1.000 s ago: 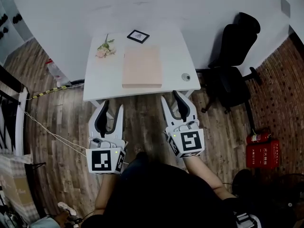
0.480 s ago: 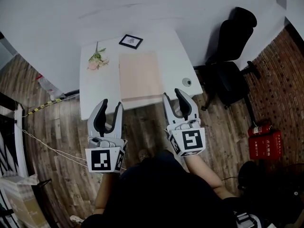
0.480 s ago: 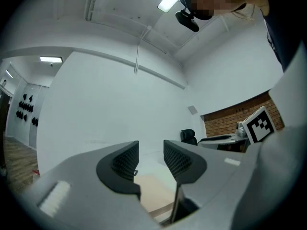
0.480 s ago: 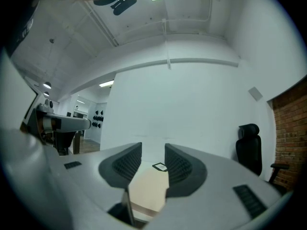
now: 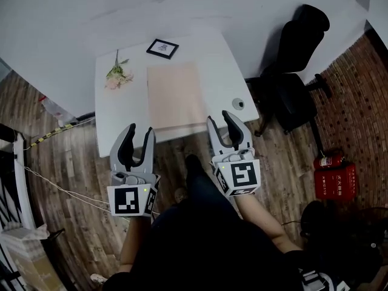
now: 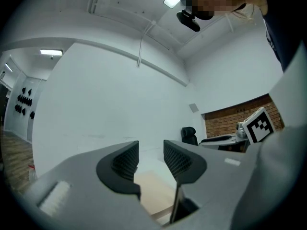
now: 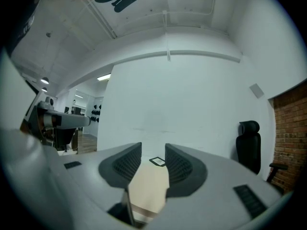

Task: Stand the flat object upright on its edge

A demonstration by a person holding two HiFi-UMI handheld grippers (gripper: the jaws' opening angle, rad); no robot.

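Note:
A flat pale pink book (image 5: pixel 174 96) lies on the white table (image 5: pixel 121 114), near its front edge; it also shows between the jaws as the book (image 6: pixel 153 190) and the book (image 7: pixel 148 186). My left gripper (image 5: pixel 137 134) hovers just off the table's front edge, left of the book, open with nothing in it. My right gripper (image 5: pixel 228 121) hangs at the front right corner of the book, open and empty too. In the gripper views, the left gripper (image 6: pixel 150 158) and the right gripper (image 7: pixel 153 161) each show a clear gap between their pads.
A small black-framed picture (image 5: pixel 162 48) lies at the table's back, a pink flower sprig (image 5: pixel 115 75) at back left, a small round grey item (image 5: pixel 239 104) at the right edge. A black office chair (image 5: pixel 297 71) stands right of the table. A red fire extinguisher (image 5: pixel 330 161) lies on the wood floor.
The view has moved closer to the table. Both grippers have advanced from below the table's front edge up to it, one on each side of the book's near end.

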